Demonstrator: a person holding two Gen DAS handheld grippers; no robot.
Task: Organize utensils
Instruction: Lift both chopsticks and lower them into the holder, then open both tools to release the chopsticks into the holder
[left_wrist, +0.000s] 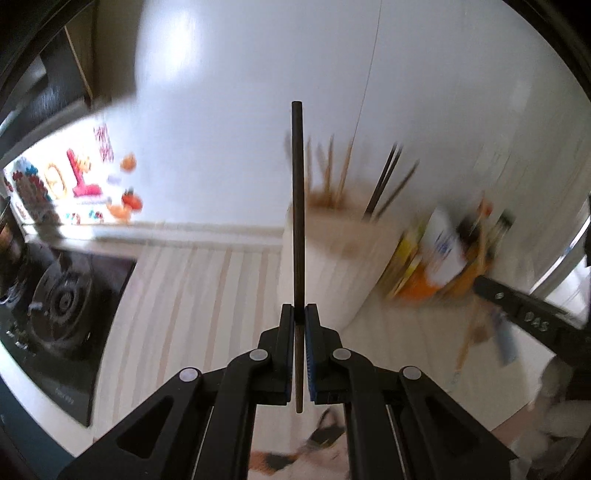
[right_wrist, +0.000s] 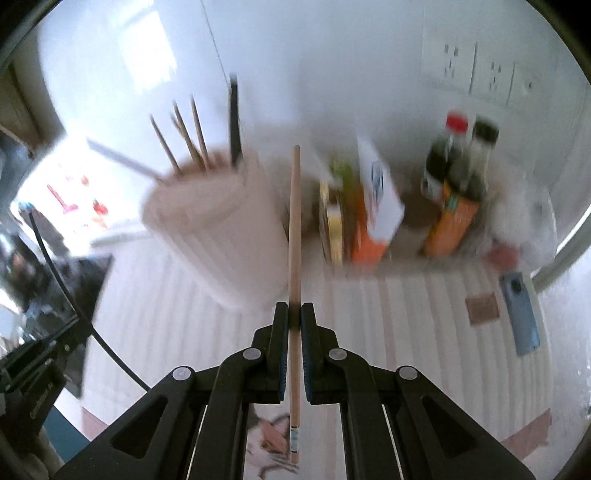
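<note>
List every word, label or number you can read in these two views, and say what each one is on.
"DAS": raised letters on the black arm of the other tongs, left wrist view.
Stove edge: faint print, unreadable.
White carton: blue logo, blurred.
Sauce bottles: labels blurred.
Black device at lower left, right wrist view: lettering unreadable.
Light chopstick: tiny band markings, unreadable.

black two-finger grippers, hand-held

each gripper, the left gripper (left_wrist: 300, 314) and the right gripper (right_wrist: 294, 312), is built of matte black linkage arms joined by round silver rivets; blue ribbed pads (left_wrist: 309, 363) are fitted inside the fingers, and a black cable (right_wrist: 74, 295) is seen beside the right one.
</note>
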